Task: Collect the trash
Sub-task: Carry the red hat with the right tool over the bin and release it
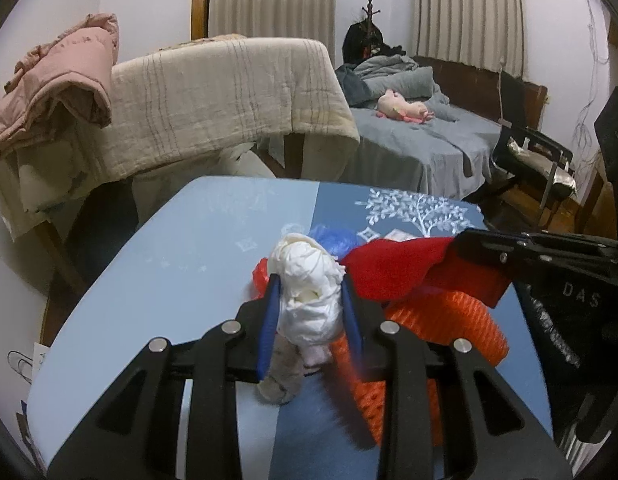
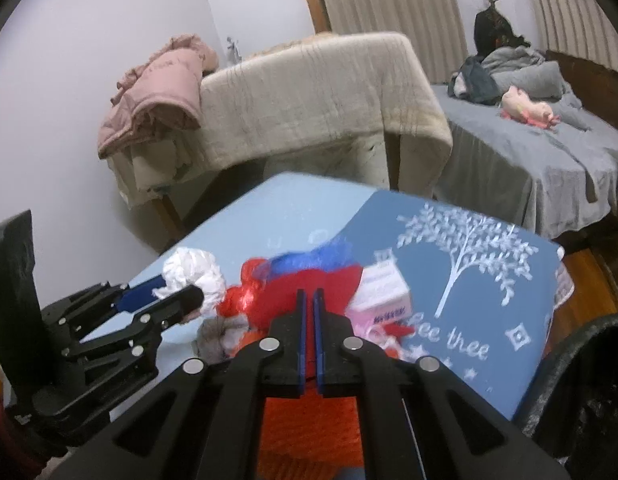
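A pile of trash lies on the blue table. My left gripper is shut on a white crumpled wad, lifted just above the pile; the right wrist view shows this left gripper and the wad at left. My right gripper is shut on the edge of a red bag, and in the left wrist view the right gripper holds that red bag up. Under it lie an orange net, a blue bag, a grey wad and a pink-and-white carton.
A black bin stands by the table's right side. Behind the table is a chair draped with a beige blanket and a pink jacket. A bed with a pink plush toy is at the back right, and a black chair beside it.
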